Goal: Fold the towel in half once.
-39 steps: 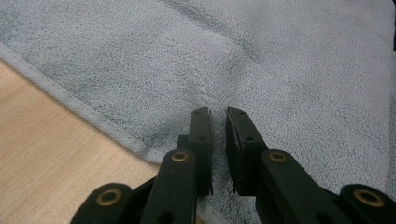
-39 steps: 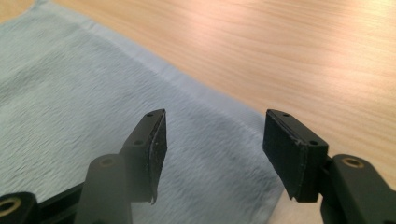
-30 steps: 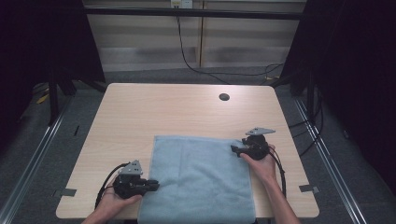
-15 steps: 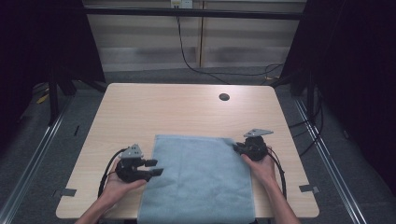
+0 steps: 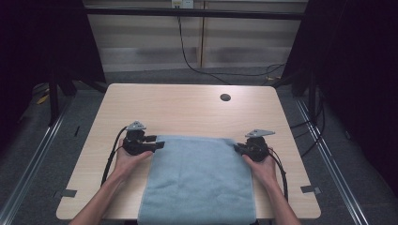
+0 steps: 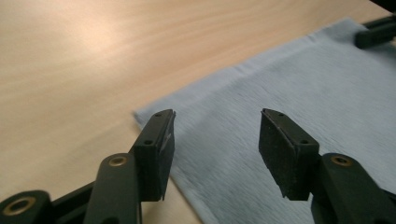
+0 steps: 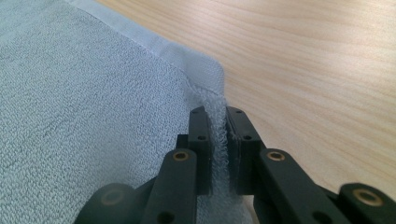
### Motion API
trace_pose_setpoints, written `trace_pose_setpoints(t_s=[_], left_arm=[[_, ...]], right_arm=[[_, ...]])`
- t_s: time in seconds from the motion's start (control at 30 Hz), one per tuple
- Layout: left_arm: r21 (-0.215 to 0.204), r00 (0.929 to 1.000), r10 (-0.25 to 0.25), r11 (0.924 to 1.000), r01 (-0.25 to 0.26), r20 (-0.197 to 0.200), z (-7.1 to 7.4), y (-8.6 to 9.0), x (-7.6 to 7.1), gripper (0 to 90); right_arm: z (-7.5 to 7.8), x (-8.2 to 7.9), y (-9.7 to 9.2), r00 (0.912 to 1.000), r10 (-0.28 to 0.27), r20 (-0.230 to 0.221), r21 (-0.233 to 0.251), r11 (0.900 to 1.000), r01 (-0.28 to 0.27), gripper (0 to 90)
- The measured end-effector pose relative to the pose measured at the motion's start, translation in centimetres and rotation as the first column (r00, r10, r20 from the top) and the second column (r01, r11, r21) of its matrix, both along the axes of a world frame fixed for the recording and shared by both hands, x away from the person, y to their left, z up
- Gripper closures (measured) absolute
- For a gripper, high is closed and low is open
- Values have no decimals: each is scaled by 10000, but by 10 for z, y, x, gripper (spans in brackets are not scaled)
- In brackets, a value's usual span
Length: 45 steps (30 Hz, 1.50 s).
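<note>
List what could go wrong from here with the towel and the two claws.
1. The left claw stands open over the near left corner of the blue towel, its jaws just opening and not pinching cloth. Closing from here may catch too little cloth or miss the corner.
2. The right claw pinches only a thin fold at the towel's edge, so a pull may slip it free.
3. With one corner held, lifting now would likely skew the towel on the table.

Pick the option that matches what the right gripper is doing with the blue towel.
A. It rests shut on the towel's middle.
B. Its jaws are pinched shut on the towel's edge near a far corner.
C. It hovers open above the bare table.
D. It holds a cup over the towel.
B: in the right gripper view the right gripper has a ridge of the towel squeezed between its closed jaws, just below the corner.
</note>
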<state>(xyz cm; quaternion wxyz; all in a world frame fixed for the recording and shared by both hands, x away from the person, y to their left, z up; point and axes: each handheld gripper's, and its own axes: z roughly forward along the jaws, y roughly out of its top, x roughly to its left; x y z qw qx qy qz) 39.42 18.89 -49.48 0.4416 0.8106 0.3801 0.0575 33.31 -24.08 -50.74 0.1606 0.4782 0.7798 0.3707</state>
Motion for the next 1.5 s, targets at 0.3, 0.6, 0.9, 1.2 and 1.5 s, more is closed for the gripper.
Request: trace_pose_setpoints(t_s=[0.3,0.6,0.9,1.2,1.5], left_arm=[[1110,9997,-18,9938,-11,257,-12,-5,2,418],[1217,9930,-1062,9876,994,508,-12,-16,-8,593],[887,9906,-1362,9869,1347,116,-12,-15,-12,846],[-381,9948,-1004,9942,1010,160,12,8,-19,848],[-1104,9955,-630,9914,707,713,53,20,-10,848]], right_arm=[[0,-2,0,10000,72,63,-59,10000,-72,820],[0,-4,1,10000,80,57,-45,10000,-79,820],[0,-5,3,9994,324,-103,435,9985,-319,846],[26,-8,1,9975,551,447,1611,9850,-616,858],[81,5,0,9872,647,1460,1938,9767,-926,858]])
